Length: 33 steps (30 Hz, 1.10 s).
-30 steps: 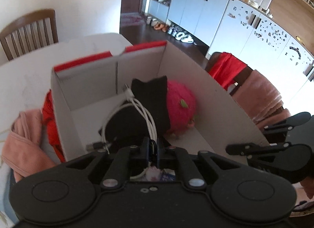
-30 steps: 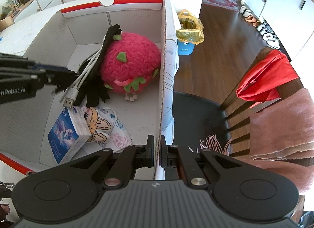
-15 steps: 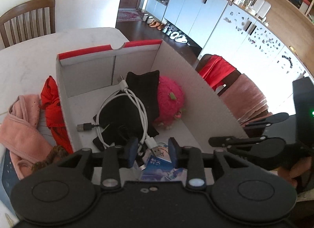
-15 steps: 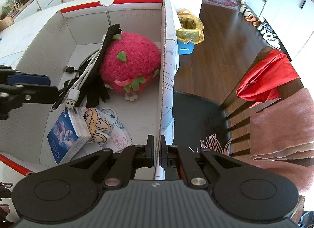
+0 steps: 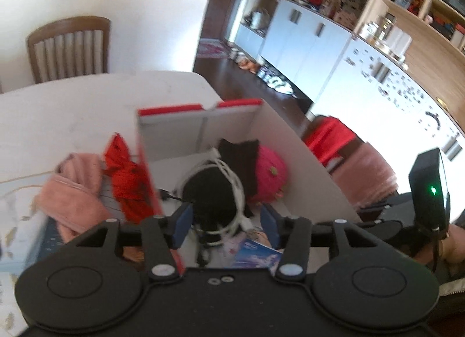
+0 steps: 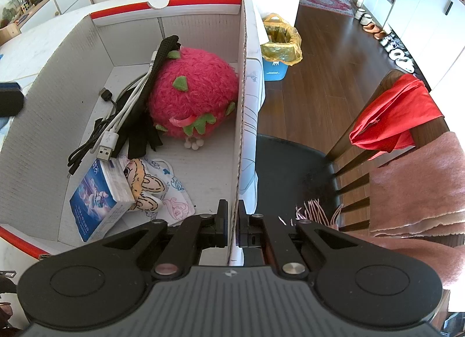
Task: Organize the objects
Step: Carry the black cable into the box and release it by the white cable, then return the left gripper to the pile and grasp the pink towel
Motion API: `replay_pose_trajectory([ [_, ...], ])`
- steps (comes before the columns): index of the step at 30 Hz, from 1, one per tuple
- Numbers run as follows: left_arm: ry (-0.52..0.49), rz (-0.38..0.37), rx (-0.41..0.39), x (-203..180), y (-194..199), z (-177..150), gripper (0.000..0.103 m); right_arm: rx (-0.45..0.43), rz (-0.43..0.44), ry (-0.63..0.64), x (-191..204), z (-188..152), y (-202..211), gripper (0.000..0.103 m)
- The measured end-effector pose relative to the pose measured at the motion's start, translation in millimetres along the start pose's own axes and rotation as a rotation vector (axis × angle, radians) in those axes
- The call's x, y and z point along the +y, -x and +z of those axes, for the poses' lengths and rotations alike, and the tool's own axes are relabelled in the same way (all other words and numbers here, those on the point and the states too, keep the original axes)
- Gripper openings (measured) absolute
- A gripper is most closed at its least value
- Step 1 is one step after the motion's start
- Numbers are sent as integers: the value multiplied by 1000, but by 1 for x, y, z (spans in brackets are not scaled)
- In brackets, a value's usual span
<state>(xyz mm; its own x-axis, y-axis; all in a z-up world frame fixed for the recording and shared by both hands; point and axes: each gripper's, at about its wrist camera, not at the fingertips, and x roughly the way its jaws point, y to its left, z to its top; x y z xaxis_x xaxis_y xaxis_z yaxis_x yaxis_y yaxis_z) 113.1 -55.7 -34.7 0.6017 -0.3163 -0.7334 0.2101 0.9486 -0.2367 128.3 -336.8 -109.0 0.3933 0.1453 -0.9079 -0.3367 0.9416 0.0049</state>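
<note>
While right tool (image 6: 231, 225) clamps box wall (image 6: 240, 122) | left tool (image 5: 225, 225) spread, empty, above box

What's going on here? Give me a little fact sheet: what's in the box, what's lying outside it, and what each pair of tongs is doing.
container: white cardboard box with red rim, on a white table
inside box: pink strawberry plush, white USB cable, black cable, black strap, blue packet, cartoon cloth
outside box: pink cloth, red cloth
left tongs: open, empty, above the box
right tongs: shut on the box's side wall
</note>
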Motion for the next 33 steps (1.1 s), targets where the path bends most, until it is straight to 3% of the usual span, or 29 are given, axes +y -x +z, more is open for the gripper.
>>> replay_pose_trajectory([
  [10,49,172,-64,52,19,10,65,3,-5,0,-1,0,1,4],
  [18,81,309,-35,91,5,16,96,9,-11,0,-2,-1,1,4],
  [25,110,377,44,115,-28,10,98,19,-13,-3,-2,-1,-1,4],
  [33,172,379,91,136,-62,7,99,26,-20,-7,-2,-1,-2,4],
])
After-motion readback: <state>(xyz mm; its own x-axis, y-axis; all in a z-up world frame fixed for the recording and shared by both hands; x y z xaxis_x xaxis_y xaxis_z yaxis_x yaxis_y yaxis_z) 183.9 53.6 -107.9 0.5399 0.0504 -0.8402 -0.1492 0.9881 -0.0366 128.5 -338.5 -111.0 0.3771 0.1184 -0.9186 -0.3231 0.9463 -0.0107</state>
